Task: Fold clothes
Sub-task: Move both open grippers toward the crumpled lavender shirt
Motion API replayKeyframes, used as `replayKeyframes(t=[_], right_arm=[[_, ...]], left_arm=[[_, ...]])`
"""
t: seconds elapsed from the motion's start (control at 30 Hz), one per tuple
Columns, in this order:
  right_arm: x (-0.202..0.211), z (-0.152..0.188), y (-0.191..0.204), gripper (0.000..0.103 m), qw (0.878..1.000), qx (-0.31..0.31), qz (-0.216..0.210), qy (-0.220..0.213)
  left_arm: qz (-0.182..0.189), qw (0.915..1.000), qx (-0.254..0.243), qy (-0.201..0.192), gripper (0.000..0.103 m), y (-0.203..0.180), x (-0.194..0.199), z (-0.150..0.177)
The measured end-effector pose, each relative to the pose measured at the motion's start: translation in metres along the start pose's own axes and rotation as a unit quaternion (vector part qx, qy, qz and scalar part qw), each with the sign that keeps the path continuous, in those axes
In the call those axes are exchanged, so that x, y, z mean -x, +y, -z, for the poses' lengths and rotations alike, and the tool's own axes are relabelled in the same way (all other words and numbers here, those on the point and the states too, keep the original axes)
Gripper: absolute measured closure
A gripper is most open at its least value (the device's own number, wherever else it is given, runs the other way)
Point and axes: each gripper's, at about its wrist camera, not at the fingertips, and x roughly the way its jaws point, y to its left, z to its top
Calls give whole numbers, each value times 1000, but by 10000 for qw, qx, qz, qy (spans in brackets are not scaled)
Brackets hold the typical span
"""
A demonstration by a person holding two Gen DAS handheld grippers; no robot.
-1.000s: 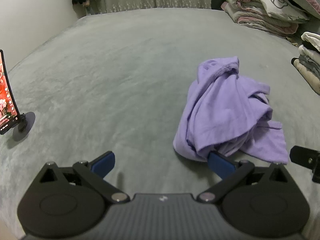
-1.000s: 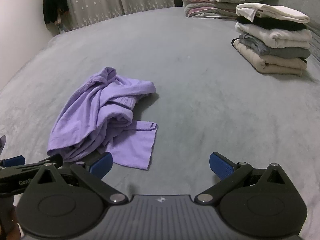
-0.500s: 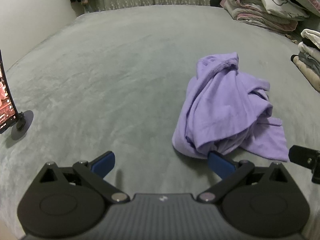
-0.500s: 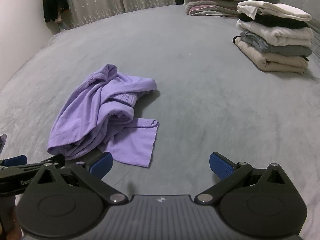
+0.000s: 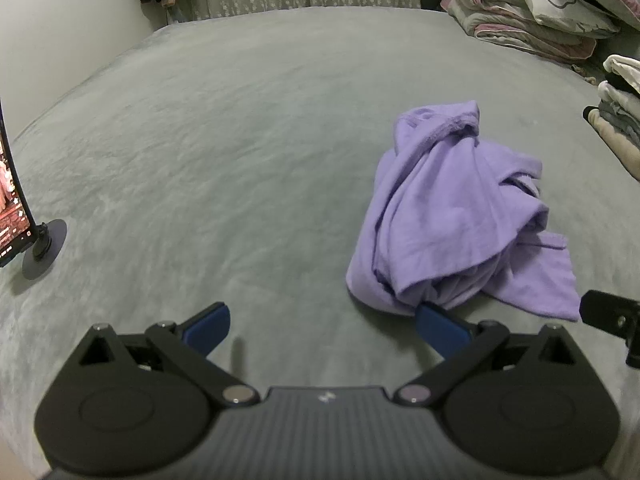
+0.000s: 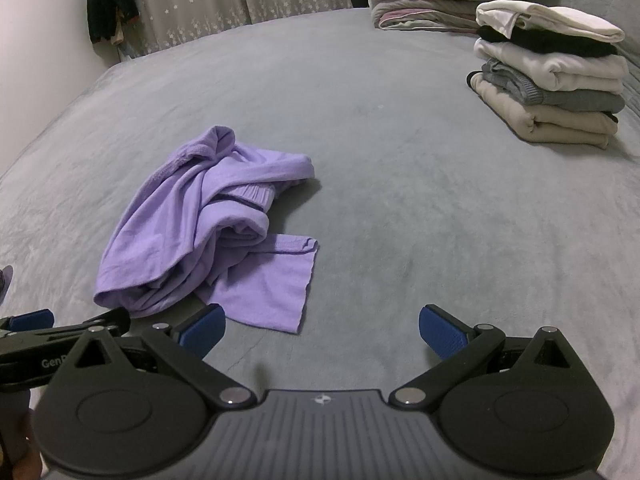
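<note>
Both claws are spread wide, holding nothing. The left claw (image 5: 322, 326) sits nearer, its right finger at the near hem of the crumpled lilac garment (image 5: 452, 216), which stretches ahead-right across the grey bed (image 5: 240, 128); the right claw (image 6: 322, 326) has it ahead-left.

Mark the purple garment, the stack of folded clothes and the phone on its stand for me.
purple garment (image 6: 188, 236): right wrist view, on the bunched middle folds.
stack of folded clothes (image 6: 560, 76): right wrist view, on the white layer mid-stack.
phone on its stand (image 5: 10, 208): left wrist view, on the lit screen.
</note>
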Motion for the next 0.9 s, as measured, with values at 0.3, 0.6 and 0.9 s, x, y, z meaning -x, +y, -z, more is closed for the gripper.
replayKeyframes(t=[0.3, 0.6, 0.9], right_arm=[[-1, -1, 1, 0, 10000, 35, 20, -5], [-4, -2, 1, 0, 9999, 49, 98, 19], [-8, -2, 1, 0, 9998, 104, 165, 62]], left_arm=[[-22, 10000, 10, -6, 0, 0, -2, -2], [-53, 10000, -17, 15, 0, -1, -4, -1], [-100, 9999, -14, 54, 0, 1, -7, -1]])
